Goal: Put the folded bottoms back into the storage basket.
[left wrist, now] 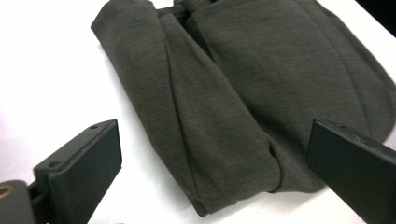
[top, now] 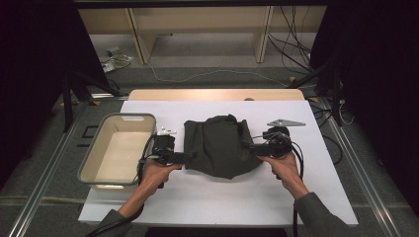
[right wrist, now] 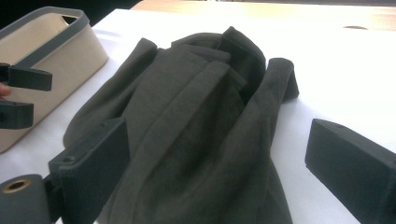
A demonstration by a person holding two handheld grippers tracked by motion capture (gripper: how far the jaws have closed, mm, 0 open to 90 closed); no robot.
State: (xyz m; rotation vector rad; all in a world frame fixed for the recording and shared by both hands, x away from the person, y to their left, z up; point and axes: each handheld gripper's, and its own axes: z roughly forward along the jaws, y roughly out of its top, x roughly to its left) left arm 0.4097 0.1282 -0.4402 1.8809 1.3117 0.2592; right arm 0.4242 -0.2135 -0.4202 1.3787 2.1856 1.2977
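- Dark garment [top: 221, 145] lies bunched mid-worktop [top: 326, 192], beside the bin [top: 94, 148]
- Left gripper [top: 190, 155] and right gripper [top: 248, 145] flank it, jaws wide apart, holding nothing
- Approach step, I judge; next, close on opposite edges

This looks like a lab set up for recording. The table [top: 217, 197] is covered with a plain white sheet and stands inside a frame of metal rails [top: 42, 182] hung with black curtains [top: 375, 74]. Loose cables [top: 291, 47] trail over the grey floor behind it, beside bare wooden shelving [top: 197, 29], and a person's 2 hands hold camera-bearing grippers over the table.
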